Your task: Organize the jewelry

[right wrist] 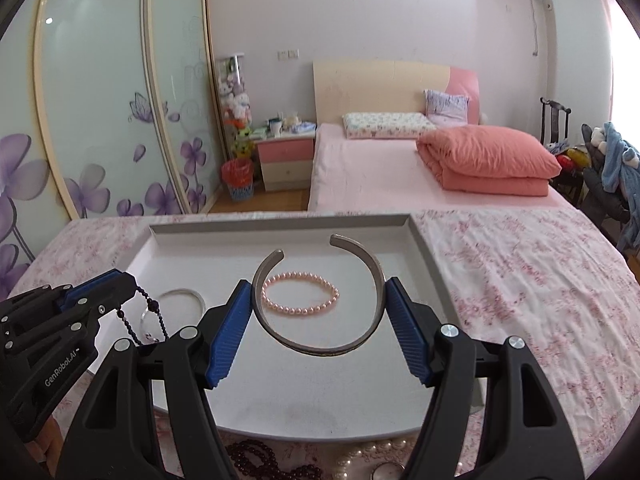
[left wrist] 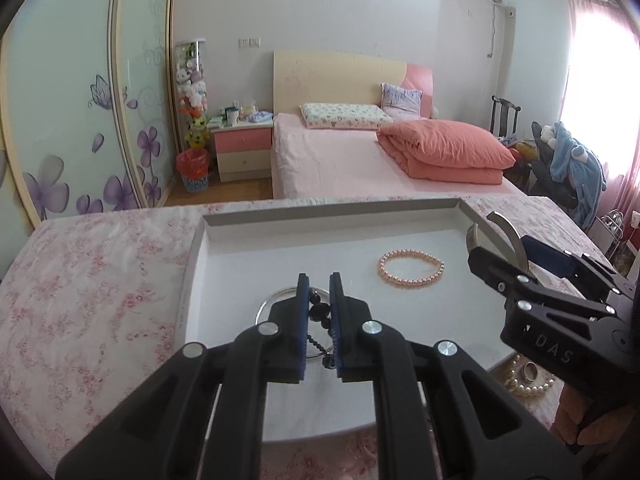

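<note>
Jewelry is the matter here, and most of it sits in or over the white tray (right wrist: pixel 420 240), which I take as my landmark. Inside the tray lies a pink pearl bracelet (right wrist: pixel 300 294), near the middle, and a thin silver ring-shaped bangle (right wrist: pixel 182 294) toward its left side. Over the tray, the right tool (right wrist: pixel 318 312) is pinching an open metal cuff (right wrist: pixel 320 346) across its width, pads pressing on both sides. This cuff looks stiff and smooth, so I judge it may slip or spring out; the two sides are a good place to hold. The left tool (left wrist: pixel 319 312), pressed nearly together, pinches a dark beaded strand (left wrist: pixel 318 312), which hangs loose above the tray. It seems light and limp, easy to tangle. Before the near edge of the tray, on the flowered cloth (right wrist: pixel 520 280), more white pearls (right wrist: pixel 372 454) and dark red beads (right wrist: pixel 260 458) wait.
</note>
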The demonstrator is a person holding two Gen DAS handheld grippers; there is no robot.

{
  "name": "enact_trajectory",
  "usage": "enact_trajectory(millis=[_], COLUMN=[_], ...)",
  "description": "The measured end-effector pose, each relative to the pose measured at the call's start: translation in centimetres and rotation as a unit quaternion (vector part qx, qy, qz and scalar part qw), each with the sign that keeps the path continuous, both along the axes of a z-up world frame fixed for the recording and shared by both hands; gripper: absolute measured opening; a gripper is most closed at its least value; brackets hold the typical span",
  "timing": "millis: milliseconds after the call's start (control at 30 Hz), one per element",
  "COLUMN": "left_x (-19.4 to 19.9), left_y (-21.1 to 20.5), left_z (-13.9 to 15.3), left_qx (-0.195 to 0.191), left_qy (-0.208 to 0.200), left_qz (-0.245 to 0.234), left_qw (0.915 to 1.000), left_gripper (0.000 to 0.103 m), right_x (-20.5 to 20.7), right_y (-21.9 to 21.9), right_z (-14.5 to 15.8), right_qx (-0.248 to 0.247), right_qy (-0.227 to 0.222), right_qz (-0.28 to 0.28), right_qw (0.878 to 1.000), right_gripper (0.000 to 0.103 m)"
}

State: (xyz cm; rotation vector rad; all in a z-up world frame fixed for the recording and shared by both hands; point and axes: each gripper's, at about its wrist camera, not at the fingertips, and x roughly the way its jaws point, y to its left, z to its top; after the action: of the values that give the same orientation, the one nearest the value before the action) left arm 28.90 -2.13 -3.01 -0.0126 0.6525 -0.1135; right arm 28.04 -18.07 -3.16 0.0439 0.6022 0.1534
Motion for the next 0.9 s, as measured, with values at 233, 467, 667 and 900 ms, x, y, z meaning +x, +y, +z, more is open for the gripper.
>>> enact_trajectory(millis=[233, 467, 667, 900], left_x=[0.9, 0.0, -1.9, -5.3], left_y=[0.5, 2.4, 3.9, 4.8], left_z=[-0.5, 1.1, 2.8, 3.5], left_qx=[-0.013, -0.022, -0.023, -0.023], left_qy=[0.011, -0.004, -0.018, -0.024], left_qz=[0.004, 0.033, 0.052, 0.055], left_qw=[0.9998, 0.9992, 0.9982, 0.9979], left_gripper=[0.029, 0.030, 0.031, 0.032], right_x=[-0.2, -1.1, -2.6, -5.3], right_y=[-0.5, -1.8, -1.9, -2.5], right_z=[0.1, 1.6, 2.8, 3.6], right_qx=[0.007, 0.014, 0.013, 0.009], right_qy=[0.005, -0.013, -0.026, -0.034], right_qz=[0.000, -0.017, -0.017, -0.014], right_qw=[1.000, 1.000, 0.999, 0.999], right_gripper=[0.069, 0.069, 0.069, 0.069])
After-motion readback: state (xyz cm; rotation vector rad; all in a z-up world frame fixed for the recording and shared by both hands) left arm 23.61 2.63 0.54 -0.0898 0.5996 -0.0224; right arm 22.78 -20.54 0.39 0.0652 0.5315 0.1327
